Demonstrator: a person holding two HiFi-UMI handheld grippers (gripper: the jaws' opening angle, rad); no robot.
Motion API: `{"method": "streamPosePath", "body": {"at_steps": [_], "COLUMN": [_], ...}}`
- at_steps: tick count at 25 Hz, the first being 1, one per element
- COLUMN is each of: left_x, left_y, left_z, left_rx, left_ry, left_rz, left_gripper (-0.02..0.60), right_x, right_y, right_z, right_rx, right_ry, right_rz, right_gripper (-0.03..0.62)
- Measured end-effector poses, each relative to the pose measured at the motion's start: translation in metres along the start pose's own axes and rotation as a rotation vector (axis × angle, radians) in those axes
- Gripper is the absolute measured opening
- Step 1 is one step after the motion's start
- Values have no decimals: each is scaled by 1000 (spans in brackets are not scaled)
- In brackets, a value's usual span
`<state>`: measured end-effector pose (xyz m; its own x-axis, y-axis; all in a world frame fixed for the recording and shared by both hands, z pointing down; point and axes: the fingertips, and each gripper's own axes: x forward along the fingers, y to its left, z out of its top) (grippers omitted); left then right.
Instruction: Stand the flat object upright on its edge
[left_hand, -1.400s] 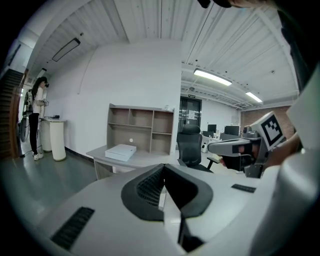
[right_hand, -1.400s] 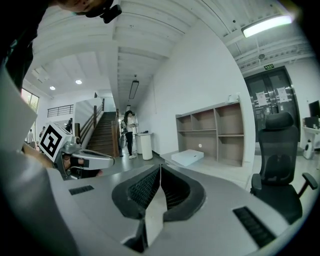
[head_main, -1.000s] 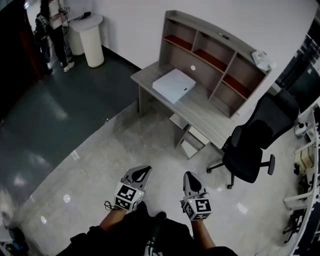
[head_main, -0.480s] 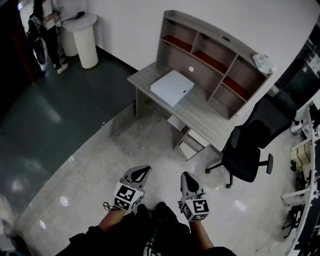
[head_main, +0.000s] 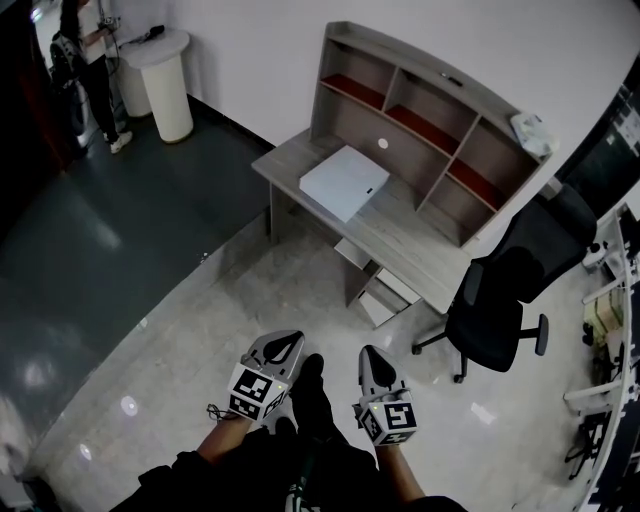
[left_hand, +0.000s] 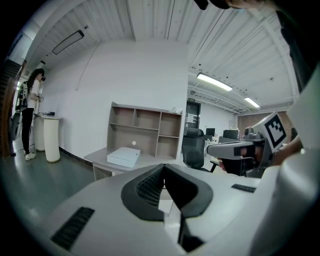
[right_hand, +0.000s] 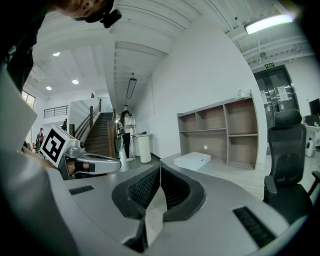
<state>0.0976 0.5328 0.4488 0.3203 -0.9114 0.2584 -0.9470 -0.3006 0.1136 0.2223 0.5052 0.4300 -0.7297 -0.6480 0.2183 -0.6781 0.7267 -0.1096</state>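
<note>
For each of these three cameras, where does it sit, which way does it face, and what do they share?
Head view: on the person's head, looking steeply down at floor, desk and chair; both forearms, left gripper and right gripper show.
Left gripper view: on the left gripper, facing the desk nearly level; its shut jaws below, right gripper at right.
Right gripper view: on the right gripper, facing the desk; shut jaws below, left gripper at left.
Shared: all three see the white box flat on the desk.

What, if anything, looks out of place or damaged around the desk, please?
Nothing stands out. The white box lies flat and intact on the desk, the office chair stands upright beside it, and nothing looks spilled.
</note>
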Motion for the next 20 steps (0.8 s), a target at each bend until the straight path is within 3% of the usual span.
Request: {"method": "streamPosePath", "body": {"at_steps": [8, 20], "left_x": [56, 177], "left_y": [46, 136], "left_z": [14, 77], "left_rx": [27, 44], "left_ry": [26, 40], "left_rz": [4, 38], "left_gripper": [11, 11], "right_x": [68, 201], "right_y": [-32, -109], "right_z": [7, 48], "right_rx": [39, 78], "right_ry": [-10, 0], "right_rz": [5, 39], "right_gripper": [34, 34]}}
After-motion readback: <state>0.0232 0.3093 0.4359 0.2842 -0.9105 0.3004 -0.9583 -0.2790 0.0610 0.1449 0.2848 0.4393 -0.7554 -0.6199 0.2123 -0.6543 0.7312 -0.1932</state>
